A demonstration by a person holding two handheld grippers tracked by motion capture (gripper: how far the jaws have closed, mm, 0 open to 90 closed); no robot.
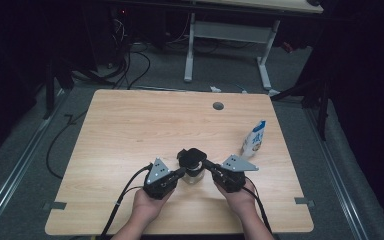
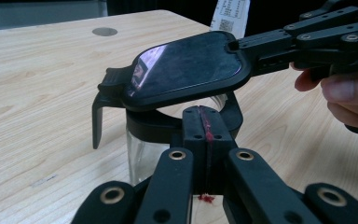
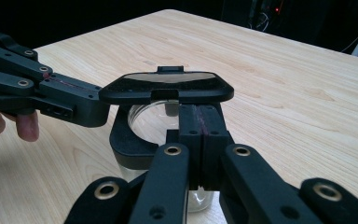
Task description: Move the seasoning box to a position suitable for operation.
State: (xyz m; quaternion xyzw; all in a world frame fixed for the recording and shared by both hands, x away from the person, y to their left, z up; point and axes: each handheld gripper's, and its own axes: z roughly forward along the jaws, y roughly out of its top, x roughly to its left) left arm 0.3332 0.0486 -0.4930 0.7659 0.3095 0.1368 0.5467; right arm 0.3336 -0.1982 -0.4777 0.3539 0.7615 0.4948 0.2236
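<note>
Left gripper (image 2: 205, 122): jaws pressed flat together, only a red seam between them. The tips sit under the near edge of the lid, against the collar. I cannot tell whether anything is pinched.
Right gripper (image 3: 198, 114): jaws likewise closed tight, tips just beneath the lid's edge. In the left gripper view it meets the lid's far side. I cannot tell whether it has a true grip or only a contact.
Lid (image 2: 186, 70): black and glossy, raised and tilted above the jar mouth, with a gripper at each of two opposite edges.
Jar (image 1: 194, 176): clear glass with a black collar (image 3: 126, 144). It stands upright on the table (image 1: 130, 130), near the front edge, between the two hands.
Pouch (image 1: 254, 138): upright, well apart to the right and out of the way.
Risk, slip: if the tips only press on the smooth lid edges, it could squirt out and snap back down or drop.
Risk, tipping: nothing visibly steadies the glass. Uneven lift, or a sideways pull from one hand, could tilt or drag the jar.
Risk, hinge: if the lid is joined to the collar, prying from opposite sides could twist that joint.
Risk, fall: the jar stands close to the front edge, so a hard tug toward the person could carry it off.
</note>
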